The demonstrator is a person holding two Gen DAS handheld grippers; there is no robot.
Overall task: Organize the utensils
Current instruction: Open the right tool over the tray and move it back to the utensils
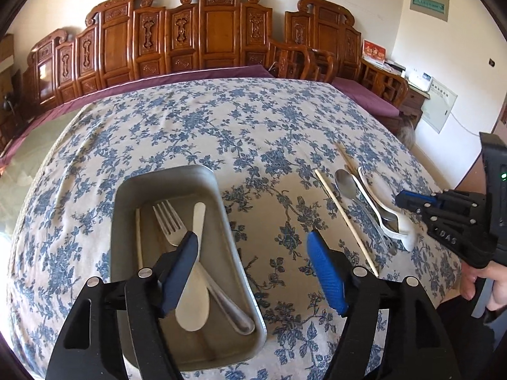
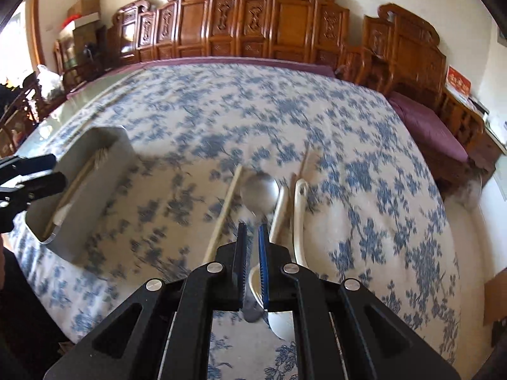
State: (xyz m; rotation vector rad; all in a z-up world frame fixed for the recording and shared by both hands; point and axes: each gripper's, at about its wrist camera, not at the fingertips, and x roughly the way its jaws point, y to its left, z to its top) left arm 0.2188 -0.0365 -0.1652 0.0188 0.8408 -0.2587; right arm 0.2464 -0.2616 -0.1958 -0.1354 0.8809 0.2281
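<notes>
A grey metal tray [image 1: 228,253] on the floral tablecloth holds a fork [image 1: 168,221], a white spoon [image 1: 193,304] and a chopstick [image 1: 138,237]. My left gripper [image 1: 253,269] hovers open over the tray's right rim, empty. To its right lie a metal spoon [image 1: 347,183], white spoons [image 1: 389,218] and a chopstick [image 1: 345,218]. In the right wrist view my right gripper [image 2: 252,232] is shut on the metal spoon [image 2: 259,190] by its handle, with the white spoons [image 2: 299,209] and a chopstick [image 2: 221,215] beside it. The tray [image 2: 92,190] stands at the left.
The table [image 1: 253,120] is covered with a blue floral cloth. Carved wooden benches [image 1: 206,38] with purple cushions stand behind it. The right gripper's body [image 1: 459,221] shows at the right edge of the left wrist view.
</notes>
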